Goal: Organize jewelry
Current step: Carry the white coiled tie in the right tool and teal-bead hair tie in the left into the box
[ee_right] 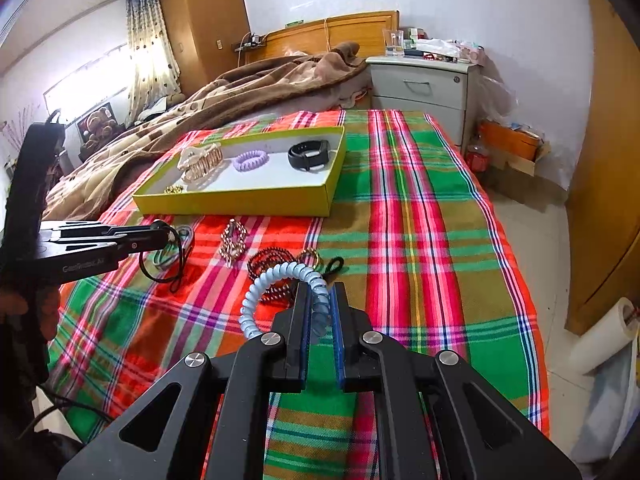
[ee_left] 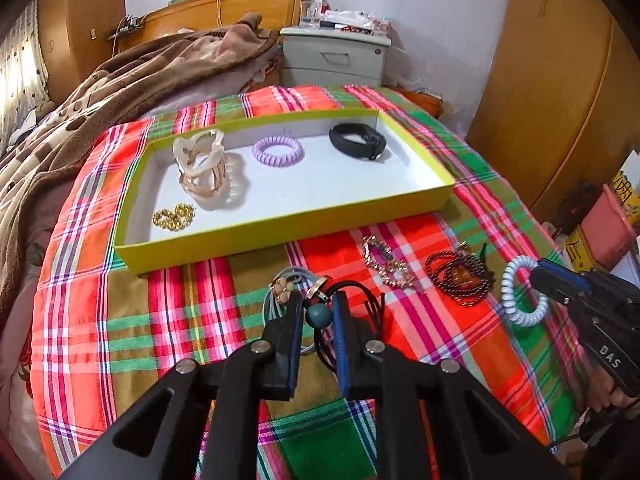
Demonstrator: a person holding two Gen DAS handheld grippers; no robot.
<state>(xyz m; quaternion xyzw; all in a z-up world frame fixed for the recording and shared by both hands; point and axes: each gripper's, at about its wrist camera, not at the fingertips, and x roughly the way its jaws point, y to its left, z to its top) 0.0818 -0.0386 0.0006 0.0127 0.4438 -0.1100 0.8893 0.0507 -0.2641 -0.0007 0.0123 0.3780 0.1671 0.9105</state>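
A yellow tray point(ee_left: 280, 227) on the plaid cloth holds a beige hair claw point(ee_left: 202, 168), a purple coil tie point(ee_left: 277, 151), a black band point(ee_left: 357, 140) and a gold bracelet point(ee_left: 174, 216). My left gripper point(ee_left: 318, 304) is shut on a black cord necklace with a teal bead point(ee_left: 319, 315), above a grey cord with a flower point(ee_left: 282, 289). My right gripper point(ee_right: 320, 300) is shut on a pale blue coil tie point(ee_right: 280, 276), also in the left wrist view point(ee_left: 520, 292). A gold chain bracelet point(ee_left: 386, 262) and dark bead bracelets point(ee_left: 460, 276) lie on the cloth.
The plaid cloth point(ee_right: 420, 240) covers the foot of a bed. A brown blanket point(ee_left: 100, 100) lies behind the tray. A grey nightstand point(ee_right: 424, 88) stands at the back, wooden wardrobes point(ee_left: 552, 100) and boxes point(ee_left: 608, 232) at the right.
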